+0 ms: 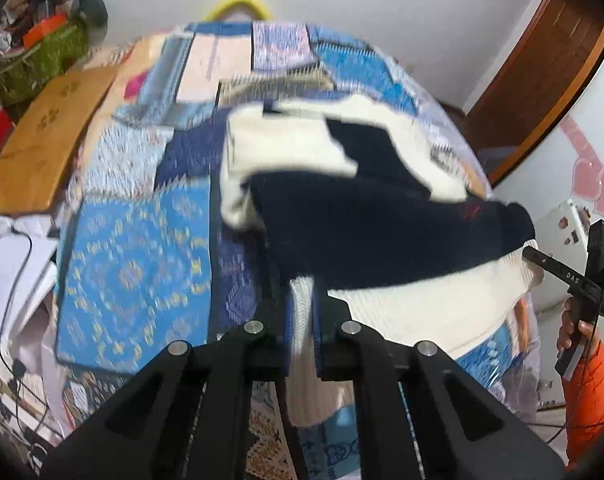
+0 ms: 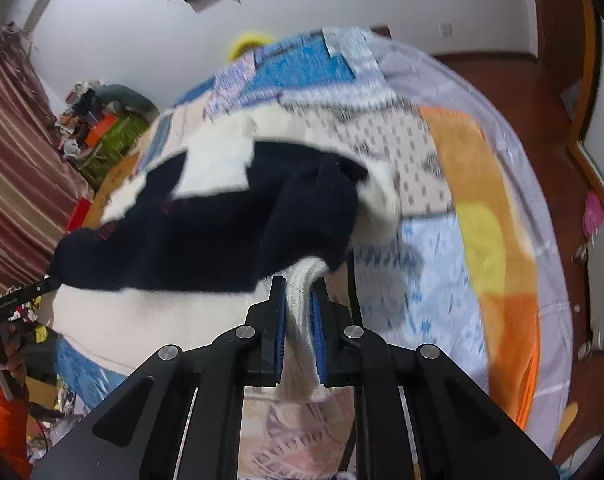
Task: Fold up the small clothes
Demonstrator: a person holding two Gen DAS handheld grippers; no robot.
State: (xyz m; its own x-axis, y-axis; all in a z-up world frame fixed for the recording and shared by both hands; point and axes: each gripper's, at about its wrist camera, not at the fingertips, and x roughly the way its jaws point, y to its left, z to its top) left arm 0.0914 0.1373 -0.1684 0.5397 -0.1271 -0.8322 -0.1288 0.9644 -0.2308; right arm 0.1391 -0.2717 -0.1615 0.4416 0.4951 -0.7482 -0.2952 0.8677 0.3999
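Both grippers, left (image 1: 302, 320) and right (image 2: 300, 316), pinch the white ribbed hem of a navy-and-white sweater (image 1: 366, 216) held above a patchwork bed (image 1: 134, 264).

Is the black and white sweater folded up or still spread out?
Partly folded: the sweater is doubled over on the bed, its white hem pinched by the left gripper and right gripper.

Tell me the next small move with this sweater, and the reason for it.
Probably carry both claws forward together and lay the white hem over the navy part. The left claw and right claw each pinch the white ribbed hem of the sweater, lifted above the patchwork bedspread, with its far end apparently still on the bed.
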